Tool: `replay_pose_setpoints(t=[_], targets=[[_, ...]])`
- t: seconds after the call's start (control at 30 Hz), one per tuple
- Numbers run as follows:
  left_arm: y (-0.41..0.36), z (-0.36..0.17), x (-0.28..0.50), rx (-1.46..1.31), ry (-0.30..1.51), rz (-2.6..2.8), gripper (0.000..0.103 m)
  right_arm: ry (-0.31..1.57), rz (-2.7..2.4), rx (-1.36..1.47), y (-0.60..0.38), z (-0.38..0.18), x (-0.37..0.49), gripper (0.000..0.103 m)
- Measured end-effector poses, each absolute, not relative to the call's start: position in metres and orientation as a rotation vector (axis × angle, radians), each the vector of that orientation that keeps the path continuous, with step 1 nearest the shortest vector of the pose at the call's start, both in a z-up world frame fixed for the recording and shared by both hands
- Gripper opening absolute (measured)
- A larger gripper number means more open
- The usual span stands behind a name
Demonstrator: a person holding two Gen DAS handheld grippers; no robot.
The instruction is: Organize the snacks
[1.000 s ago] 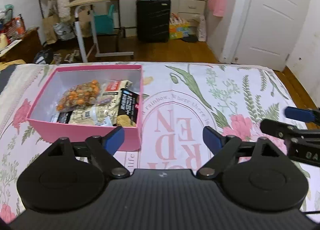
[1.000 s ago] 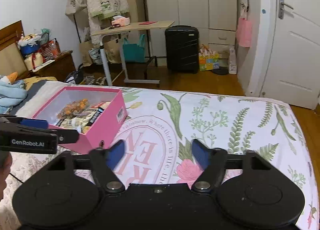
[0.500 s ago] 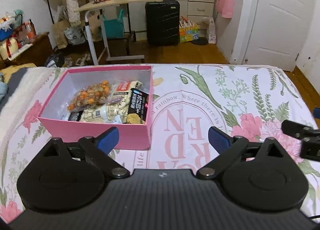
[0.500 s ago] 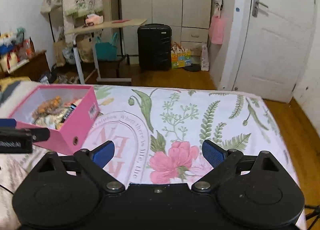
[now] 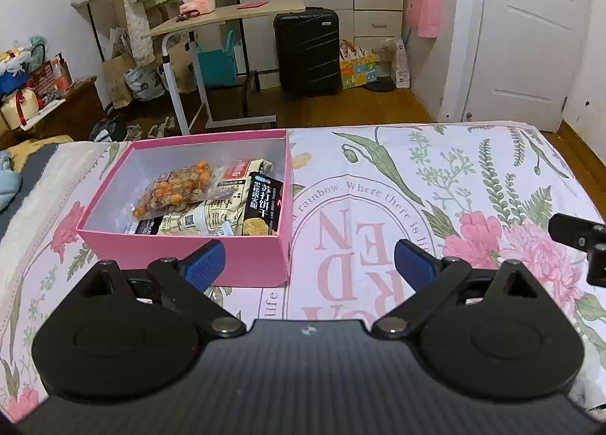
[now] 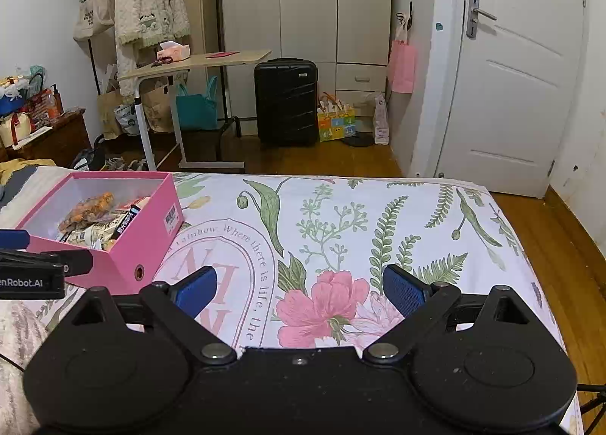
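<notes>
Snacks lie together inside the pink box, which sits on the flowered bedspread towards its left side. The left gripper hangs just before the box's near wall; the right gripper is over bare bedspread further right. Both have jaws wide apart and hold nothing. I see no loose snack outside the box. A risk, I think: the soft bed gives way, so a push on the wall could tip the box. Nothing blocks the way.
</notes>
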State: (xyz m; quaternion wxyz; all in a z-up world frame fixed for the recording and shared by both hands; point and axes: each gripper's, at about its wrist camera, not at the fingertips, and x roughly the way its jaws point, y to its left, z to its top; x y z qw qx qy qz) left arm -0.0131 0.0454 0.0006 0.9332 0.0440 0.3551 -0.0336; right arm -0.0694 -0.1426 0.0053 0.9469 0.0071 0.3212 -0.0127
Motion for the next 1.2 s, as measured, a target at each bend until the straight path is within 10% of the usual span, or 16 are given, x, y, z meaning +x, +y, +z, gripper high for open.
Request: replay_pose_setpoints(t=[1.2], targets=[[0.042, -0.008, -0.016, 0.09, 0.76, -0.1, 0.098, 0.679, -0.064, 0.022, -0.143, -0.007, -0.067, 0.096]])
